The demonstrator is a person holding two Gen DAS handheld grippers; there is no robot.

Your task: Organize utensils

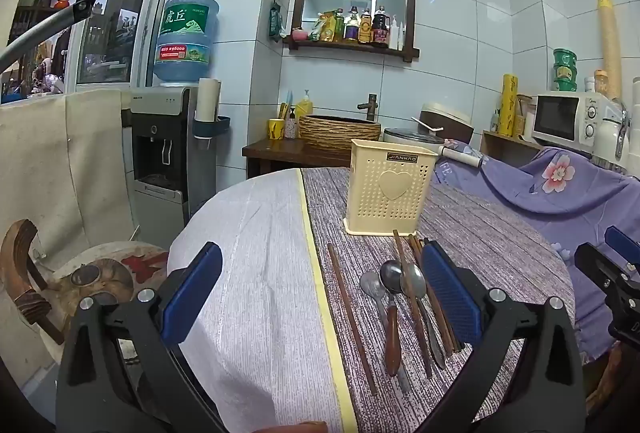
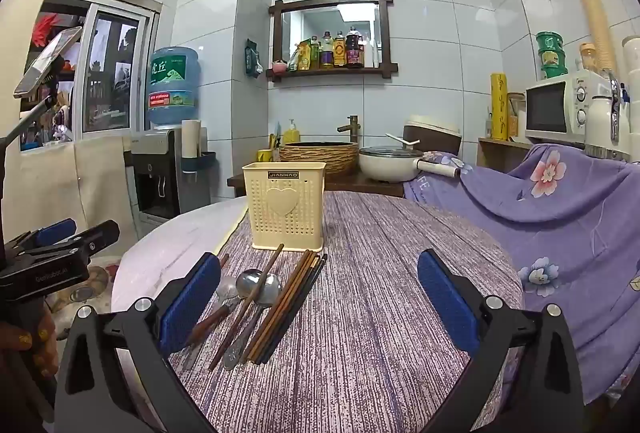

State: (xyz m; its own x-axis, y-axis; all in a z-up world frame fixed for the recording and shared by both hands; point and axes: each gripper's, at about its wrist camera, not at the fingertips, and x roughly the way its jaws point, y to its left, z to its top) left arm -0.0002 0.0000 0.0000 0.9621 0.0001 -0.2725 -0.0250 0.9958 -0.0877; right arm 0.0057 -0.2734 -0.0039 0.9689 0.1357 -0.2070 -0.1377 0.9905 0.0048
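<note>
A cream perforated utensil holder (image 2: 286, 207) is found standing upright on the purple runner (image 2: 372, 313) of the round table (image 1: 248, 273), with nothing seen inside it from either view. The utensils are laid loose on the runner just in front of the holder: three spoons (image 1: 394, 279) lying side by side, one of them with a wooden handle, a bundle of brown chopsticks (image 2: 286, 307) beside them, one chopstick laid across the spoons, and a single chopstick (image 1: 350, 317) apart on the left. The handles are pointed toward the person, which is judged to favour pick-up from the near side. The left gripper (image 1: 318, 309) is held over the near edge of the table with its jaws spread wide and nothing between the pads; the single chopstick and the spoons are framed between its fingers but are not touched. The right gripper (image 2: 318, 307) is likewise released and empty, held above the runner with the chopstick bundle lying below its gap. No utensil is judged to be sorted yet; the work appears to be at its start.
</note>
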